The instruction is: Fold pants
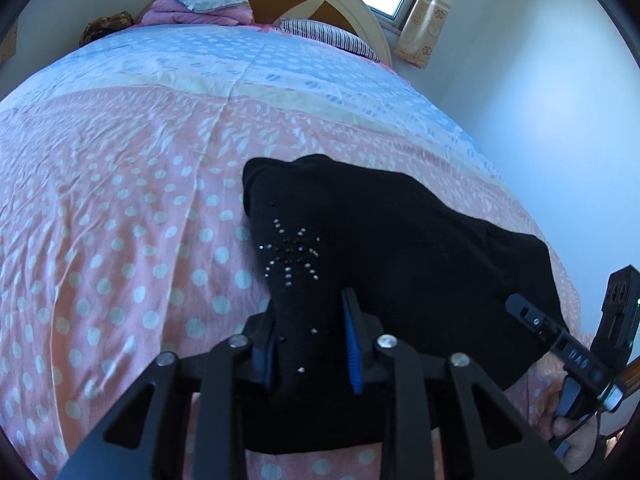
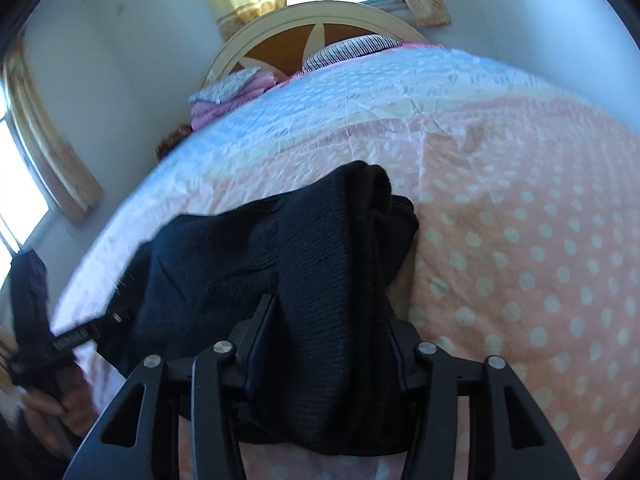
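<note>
Clearly, a pair of black knitted pants [image 1: 380,240], with a starburst of small silver studs, is spread across the near part of a bed covered in a pink polka-dotted sheet [image 1: 120,220]. Directly ahead of the left gripper [image 1: 312,344], a bunched band of the studded cloth is clamped between its blue-lined pads. The right gripper [image 2: 332,344] is likewise closed on a thick fold of ribbed black fabric running between its fingers, and the pads appear to be pressed against it. Between the two grippers the garment is draped loosely, and beyond the right one it is heaped in a rumpled ridge.

Several risks can be judged from here. So thick a bundle may be held only by its outer layers, so the inner layers could be let slip when the cloth is lifted, and the fold would come out uneven. If the two ends are pulled apart too hard, the knit could be stretched or dragged out of one grip. The loose sheet could also be caught and carried along with the pants, since it lies directly under both sets of fingers.
</note>
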A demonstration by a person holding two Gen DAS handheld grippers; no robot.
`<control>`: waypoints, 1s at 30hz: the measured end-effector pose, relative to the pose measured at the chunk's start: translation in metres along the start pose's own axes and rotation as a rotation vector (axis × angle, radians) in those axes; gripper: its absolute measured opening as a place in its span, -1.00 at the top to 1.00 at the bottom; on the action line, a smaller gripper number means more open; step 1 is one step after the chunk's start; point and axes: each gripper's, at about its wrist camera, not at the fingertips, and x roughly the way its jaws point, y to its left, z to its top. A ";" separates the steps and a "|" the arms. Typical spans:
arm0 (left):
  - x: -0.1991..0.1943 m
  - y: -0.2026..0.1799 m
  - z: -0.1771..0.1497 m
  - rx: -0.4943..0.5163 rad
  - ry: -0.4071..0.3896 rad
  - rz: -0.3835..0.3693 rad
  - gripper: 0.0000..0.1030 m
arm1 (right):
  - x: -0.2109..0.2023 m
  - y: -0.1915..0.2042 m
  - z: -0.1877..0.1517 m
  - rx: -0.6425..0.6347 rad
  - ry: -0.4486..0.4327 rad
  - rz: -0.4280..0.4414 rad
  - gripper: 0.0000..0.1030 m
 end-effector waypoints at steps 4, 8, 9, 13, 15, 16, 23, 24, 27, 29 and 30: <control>-0.003 -0.009 -0.001 0.058 -0.021 0.042 0.57 | -0.004 0.010 -0.001 -0.076 -0.031 -0.044 0.23; -0.009 -0.019 -0.003 0.117 -0.062 0.072 0.61 | -0.009 0.011 -0.001 -0.080 -0.067 -0.050 0.30; -0.011 -0.019 -0.003 0.121 -0.071 0.068 0.61 | -0.011 0.011 -0.002 -0.082 -0.080 -0.052 0.30; -0.015 -0.015 -0.001 0.113 -0.073 0.045 0.62 | -0.015 0.017 -0.002 -0.104 -0.113 -0.063 0.32; -0.018 -0.016 0.000 0.120 -0.076 0.040 0.62 | -0.013 0.019 -0.003 -0.112 -0.111 -0.075 0.32; -0.020 -0.018 0.000 0.127 -0.081 0.039 0.62 | -0.012 0.019 -0.003 -0.109 -0.107 -0.080 0.32; -0.031 -0.012 0.006 0.134 -0.100 -0.006 0.64 | -0.026 0.031 0.003 -0.051 -0.121 -0.083 0.34; -0.032 -0.012 0.007 0.133 -0.103 -0.004 0.64 | -0.029 0.036 0.005 -0.055 -0.129 -0.082 0.34; -0.042 -0.002 0.012 0.128 -0.133 0.011 0.66 | -0.033 0.053 0.012 -0.081 -0.143 -0.073 0.35; -0.050 0.007 0.016 0.120 -0.160 0.022 0.68 | -0.033 0.072 0.016 -0.115 -0.150 -0.060 0.35; -0.054 0.013 0.019 0.121 -0.172 0.039 0.68 | -0.031 0.081 0.018 -0.133 -0.152 -0.054 0.35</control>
